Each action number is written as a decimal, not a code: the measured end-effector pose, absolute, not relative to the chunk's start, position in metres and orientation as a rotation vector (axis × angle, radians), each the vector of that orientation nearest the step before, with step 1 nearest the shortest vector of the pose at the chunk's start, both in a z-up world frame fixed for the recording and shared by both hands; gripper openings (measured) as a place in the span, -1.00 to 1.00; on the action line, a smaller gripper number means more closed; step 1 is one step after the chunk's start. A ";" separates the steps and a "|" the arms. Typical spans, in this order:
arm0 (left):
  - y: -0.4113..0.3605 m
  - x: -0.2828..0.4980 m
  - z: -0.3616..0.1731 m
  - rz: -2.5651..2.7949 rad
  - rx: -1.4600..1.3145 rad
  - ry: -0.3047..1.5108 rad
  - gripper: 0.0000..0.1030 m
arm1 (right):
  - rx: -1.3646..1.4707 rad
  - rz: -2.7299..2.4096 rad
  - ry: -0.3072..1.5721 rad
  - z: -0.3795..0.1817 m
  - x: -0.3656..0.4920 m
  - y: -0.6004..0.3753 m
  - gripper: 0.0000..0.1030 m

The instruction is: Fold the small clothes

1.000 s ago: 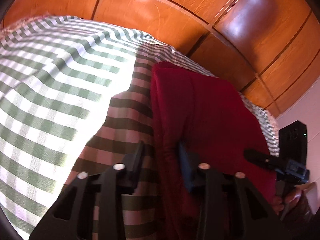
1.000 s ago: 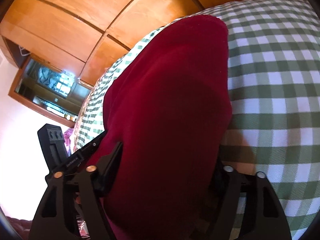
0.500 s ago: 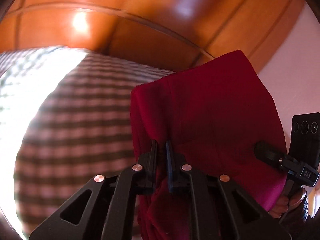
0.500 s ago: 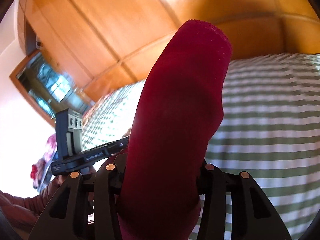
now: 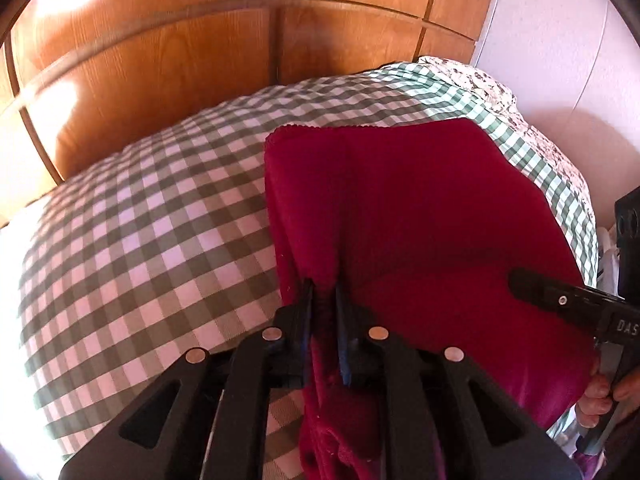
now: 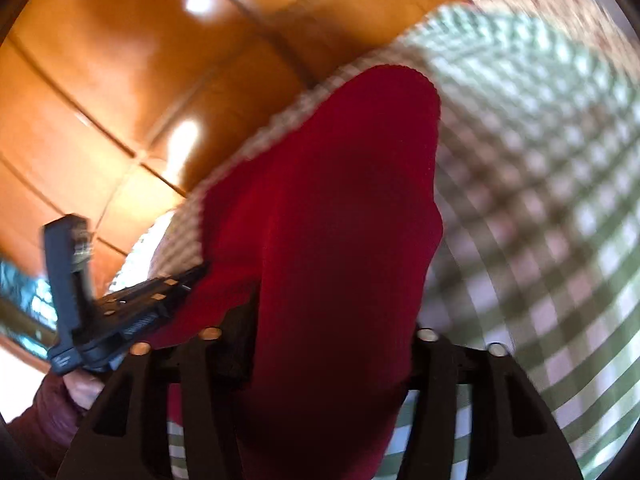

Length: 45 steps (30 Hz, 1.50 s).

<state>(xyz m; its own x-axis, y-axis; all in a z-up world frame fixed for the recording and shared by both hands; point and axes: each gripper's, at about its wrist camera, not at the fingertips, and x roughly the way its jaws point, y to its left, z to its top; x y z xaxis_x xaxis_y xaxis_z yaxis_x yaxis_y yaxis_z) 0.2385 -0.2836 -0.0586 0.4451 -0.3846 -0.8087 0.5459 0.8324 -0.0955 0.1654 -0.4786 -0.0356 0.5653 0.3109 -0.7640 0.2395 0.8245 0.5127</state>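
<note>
A dark red garment (image 5: 420, 220) lies spread over the green-checked bedspread (image 5: 140, 240), its far hem straight. My left gripper (image 5: 322, 292) pinches a bunched near edge of it between blue-lined pads; the jaws are starting to part, with the cloth still pressed. In the right wrist view the same red garment (image 6: 340, 200) runs as a thick fold through my right gripper (image 6: 332, 320), filling the gap between the fingers while those jaws widen. The left gripper's body (image 6: 120, 312) shows at the lower left there. This view is blurred.
A glossy wooden headboard (image 5: 160, 60) rises behind the bed. A white wall (image 5: 560, 40) and a flowered fabric edge (image 5: 492, 84) are at the far right. A hand (image 5: 596, 396) holds the other gripper's handle by the garment's right side.
The left jaws went from open beside the cloth to pinching its edge. Both grippers swung sideways across the bed, carrying the red garment with them.
</note>
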 end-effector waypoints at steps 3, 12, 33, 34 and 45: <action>-0.277 0.236 -0.047 -0.546 0.193 0.917 -0.72 | 0.615 0.015 0.972 -0.028 0.159 -0.475 0.35; -0.253 0.177 -0.010 -0.554 0.125 0.742 -0.70 | 0.368 -0.080 0.863 0.036 0.144 -0.474 0.22; -0.255 0.175 -0.045 -0.501 0.114 0.847 -0.50 | 0.192 -0.186 0.928 0.013 0.133 -0.426 0.16; -0.254 0.174 -0.044 -0.499 0.112 0.846 -0.48 | 0.189 -0.192 0.930 0.015 0.131 -0.425 0.16; -0.245 0.172 -0.051 -0.469 0.085 0.857 -0.19 | 0.124 -0.220 0.993 0.009 0.107 -0.398 0.16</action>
<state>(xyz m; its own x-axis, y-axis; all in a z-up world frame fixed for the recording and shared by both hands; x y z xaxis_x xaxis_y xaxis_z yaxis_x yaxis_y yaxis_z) 0.1725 -0.2446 -0.0506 0.5598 -0.3641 -0.7444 0.4314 0.8950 -0.1133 0.1072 -0.3981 0.0085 0.5264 -0.1270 -0.8407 0.2401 0.9707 0.0037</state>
